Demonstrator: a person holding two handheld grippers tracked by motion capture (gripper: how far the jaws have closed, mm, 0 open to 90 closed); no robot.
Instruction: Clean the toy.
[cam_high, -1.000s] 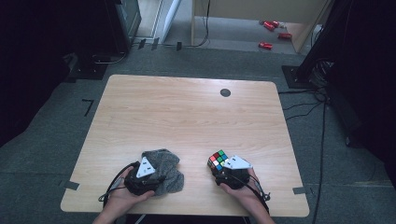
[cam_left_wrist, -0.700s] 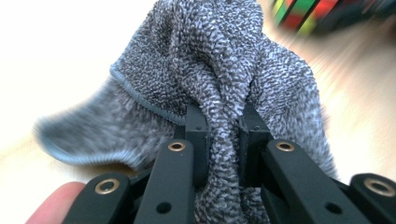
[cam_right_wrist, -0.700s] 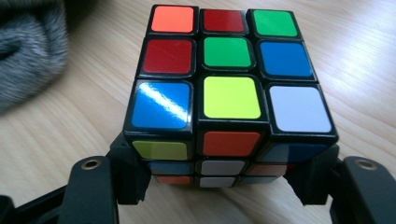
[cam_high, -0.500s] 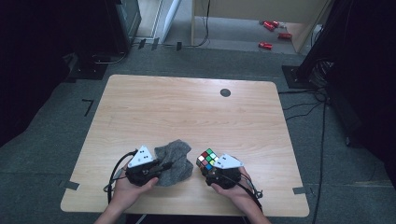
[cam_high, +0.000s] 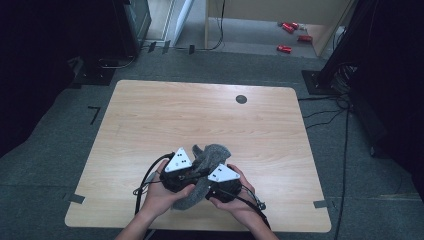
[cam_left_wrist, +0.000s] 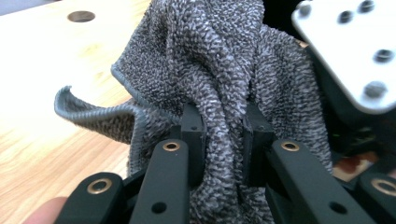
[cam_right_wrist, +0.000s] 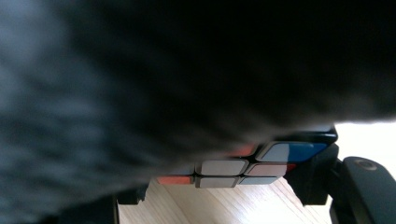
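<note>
A grey terry cloth (cam_high: 212, 154) is bunched at the table's front middle between my two grippers. My left gripper (cam_high: 191, 173) is shut on a fold of the cloth (cam_left_wrist: 210, 70), which is pinched between its jaws (cam_left_wrist: 223, 135). My right gripper (cam_high: 215, 181) sits just right of it, shut on a colour cube (cam_right_wrist: 261, 163) with white, blue and orange tiles. In the right gripper view the cloth (cam_right_wrist: 140, 84) hangs blurred over the top of the cube and hides most of it. In the high view the cloth covers the cube.
The wooden table (cam_high: 165, 115) has a small dark round hole (cam_high: 241, 99) near its back edge. The front edge lies just below the person's hands. Cables trail from both grippers. Red objects (cam_high: 290, 36) lie on the floor behind the table.
Both grippers have closed in on each other. The left one has brought the cloth to the right, and it now lies over the cube held by the right gripper.
</note>
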